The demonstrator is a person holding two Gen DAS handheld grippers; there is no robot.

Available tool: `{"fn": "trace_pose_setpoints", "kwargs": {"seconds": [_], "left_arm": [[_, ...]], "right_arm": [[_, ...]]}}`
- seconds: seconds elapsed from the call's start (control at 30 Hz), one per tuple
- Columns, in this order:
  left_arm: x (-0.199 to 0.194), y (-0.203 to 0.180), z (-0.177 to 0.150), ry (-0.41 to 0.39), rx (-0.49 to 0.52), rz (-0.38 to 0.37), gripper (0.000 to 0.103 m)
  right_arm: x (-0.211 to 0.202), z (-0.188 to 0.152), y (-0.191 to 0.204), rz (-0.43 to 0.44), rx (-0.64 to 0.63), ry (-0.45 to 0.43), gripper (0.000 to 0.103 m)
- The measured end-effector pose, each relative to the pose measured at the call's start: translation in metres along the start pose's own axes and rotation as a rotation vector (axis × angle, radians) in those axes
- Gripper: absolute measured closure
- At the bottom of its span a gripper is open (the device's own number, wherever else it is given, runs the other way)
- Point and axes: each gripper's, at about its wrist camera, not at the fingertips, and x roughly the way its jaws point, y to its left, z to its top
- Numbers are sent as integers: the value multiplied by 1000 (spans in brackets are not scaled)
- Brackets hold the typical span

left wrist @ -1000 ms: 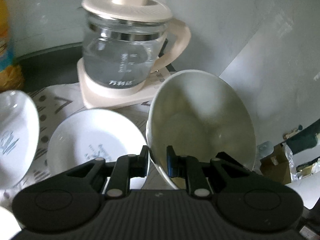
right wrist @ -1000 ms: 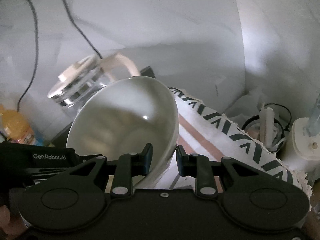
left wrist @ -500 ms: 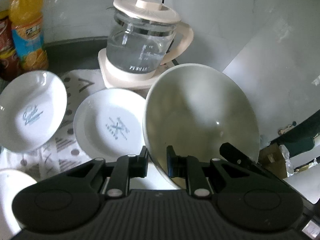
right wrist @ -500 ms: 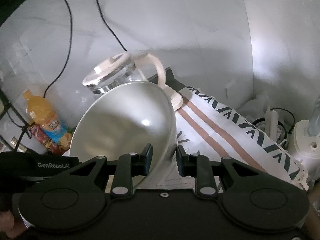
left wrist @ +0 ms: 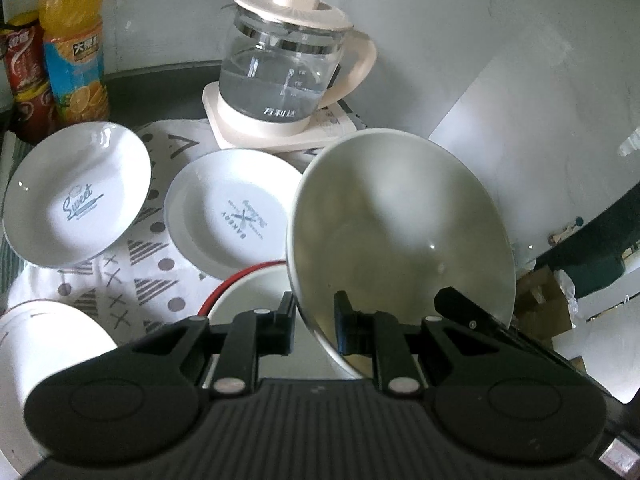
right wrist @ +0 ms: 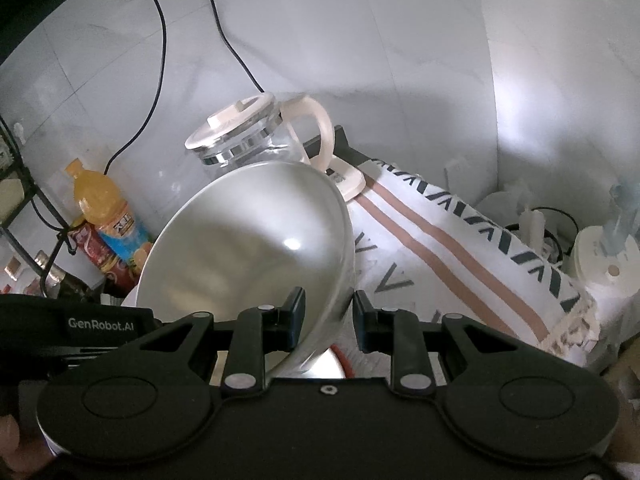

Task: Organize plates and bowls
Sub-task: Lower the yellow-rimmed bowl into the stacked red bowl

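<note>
- White bowl (left wrist: 400, 232): empty, tilted, lifted above the patterned cloth (left wrist: 132, 264); my left gripper (left wrist: 314, 326) and right gripper (right wrist: 328, 318) each clamp its rim.
- Red-rimmed bowl (left wrist: 248, 288) directly below, empty.
- Two plates (left wrist: 224, 216) beside, bare.
- Glass kettle (left wrist: 280, 76) behind: holds clear water.

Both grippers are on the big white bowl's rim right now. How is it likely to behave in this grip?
The big white bowl looks glazed and glossy, so it may slip in the pads. The left gripper and the right gripper pinch only its thin rim on opposite sides, so it could pivot. It looks ceramic: rigid, probably heavy and chippable against the red-rimmed bowl below.
</note>
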Motion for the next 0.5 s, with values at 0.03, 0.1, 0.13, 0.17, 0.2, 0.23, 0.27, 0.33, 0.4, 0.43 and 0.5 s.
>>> {"fn": "trace_pose_setpoints", "kwargs": {"seconds": [0.03,0.1,0.13,0.17,0.2,0.23,0.27,0.33,0.4,0.43,0.5], "left_arm": [[-1,2,-3,4,1,-1,86],[-1,4,-6,13,1,-1,86],[-2,6,-8,19,2,-1,86],[-1,7,-11,25,4,-2,85],[-1,9,-13,31,6,-2,85],[-1,10,-15,38,7,-2,85],[1,11,-17,45,9,-4,86],[4,14,-21,60,7,-7,85],[8,18,-24,80,-1,-7,85],[11,19,-26,89,-2,-6,86],[14,20,-28,95,3,-4,86]], "right_arm": [[-1,-2,0,-1,0,1,77],[-4,-7,2,-4,-3,9,77],[-4,-8,2,-5,-4,12,77],[-5,-11,3,-6,-5,17,77],[-6,-13,4,-7,-7,19,77],[-7,-15,5,-9,-8,22,77],[-8,-17,5,-12,-8,24,77],[-9,-21,7,-18,-10,33,77],[-9,-25,8,-26,-16,42,77],[-8,-26,8,-30,-18,51,77],[-5,-29,8,-35,-19,70,77]]}}
